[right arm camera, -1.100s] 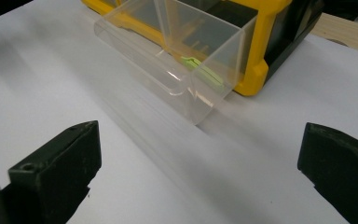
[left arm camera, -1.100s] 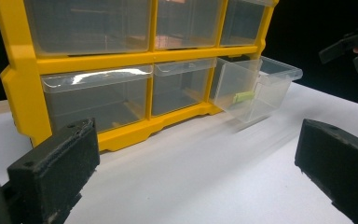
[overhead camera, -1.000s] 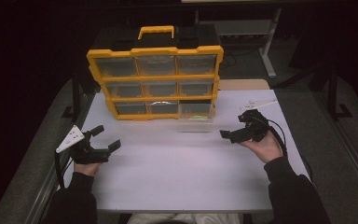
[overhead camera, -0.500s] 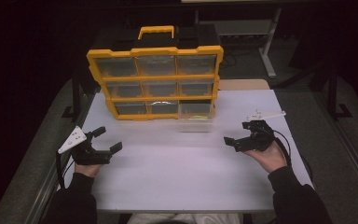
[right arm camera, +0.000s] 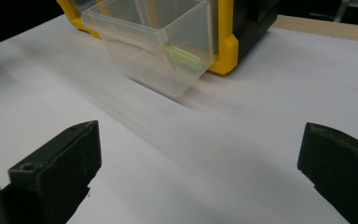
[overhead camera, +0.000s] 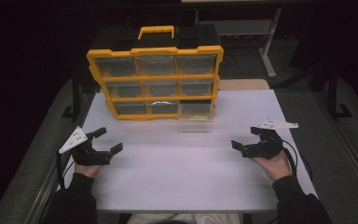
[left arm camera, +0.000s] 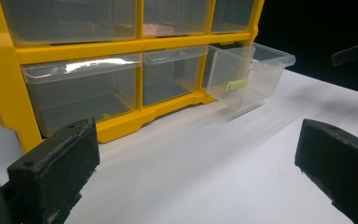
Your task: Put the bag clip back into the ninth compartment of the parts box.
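Since the clear plastic drawer [right arm camera: 161, 44] pulled from the yellow organizer [overhead camera: 154, 79] looks light and slick, pinch its front lip; both grippers' jaws gape, holding nothing.

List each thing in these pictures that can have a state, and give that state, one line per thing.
Left gripper: open, empty.
Right gripper: open, empty.
Bottom-right drawer: pulled out, holding a small green piece.
Other drawers: pushed in.
Organizer: standing upright.
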`<state>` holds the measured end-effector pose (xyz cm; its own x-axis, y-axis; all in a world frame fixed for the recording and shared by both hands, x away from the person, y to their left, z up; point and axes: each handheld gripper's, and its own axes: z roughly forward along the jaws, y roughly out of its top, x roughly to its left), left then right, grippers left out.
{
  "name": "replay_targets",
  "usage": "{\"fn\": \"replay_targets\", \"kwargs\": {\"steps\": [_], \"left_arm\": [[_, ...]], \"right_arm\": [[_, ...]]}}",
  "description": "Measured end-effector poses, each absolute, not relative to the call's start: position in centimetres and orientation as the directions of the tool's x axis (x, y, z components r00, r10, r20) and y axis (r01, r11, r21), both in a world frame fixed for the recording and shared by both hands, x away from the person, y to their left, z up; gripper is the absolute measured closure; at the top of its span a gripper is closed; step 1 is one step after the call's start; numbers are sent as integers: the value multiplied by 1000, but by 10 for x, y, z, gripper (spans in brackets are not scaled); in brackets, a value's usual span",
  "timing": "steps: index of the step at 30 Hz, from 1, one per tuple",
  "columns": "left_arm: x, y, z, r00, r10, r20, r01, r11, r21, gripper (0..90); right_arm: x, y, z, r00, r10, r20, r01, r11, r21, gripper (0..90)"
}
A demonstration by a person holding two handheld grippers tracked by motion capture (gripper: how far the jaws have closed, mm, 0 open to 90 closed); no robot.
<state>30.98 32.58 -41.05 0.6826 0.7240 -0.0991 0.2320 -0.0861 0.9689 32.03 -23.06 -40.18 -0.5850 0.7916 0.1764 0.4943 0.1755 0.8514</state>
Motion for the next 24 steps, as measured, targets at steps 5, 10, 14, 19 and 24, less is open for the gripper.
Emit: {"fn": "replay_targets", "kwargs": {"steps": [5,10,14,19,24], "left_arm": [[310,326,-411,681,726,-100,236,-88,968,0],[309,326,-410,683,723,-101,235,-86,968,0],[309,326,-410,684,722,-102,235,-86,968,0],[309,326,-410,685,721,-100,232,-85,969,0],[309,326,-410,685,721,-105,229,-77,970,0]], "right_arm": [[312,-241,-407,-569,801,185,475,136,869,0],[304,-248,-413,-551,815,181,452,109,886,0],[298,-251,-417,-538,825,172,430,93,898,0],[292,-253,-422,-531,829,174,402,66,913,0],[288,-255,-426,-509,845,165,385,52,921,0]]}}
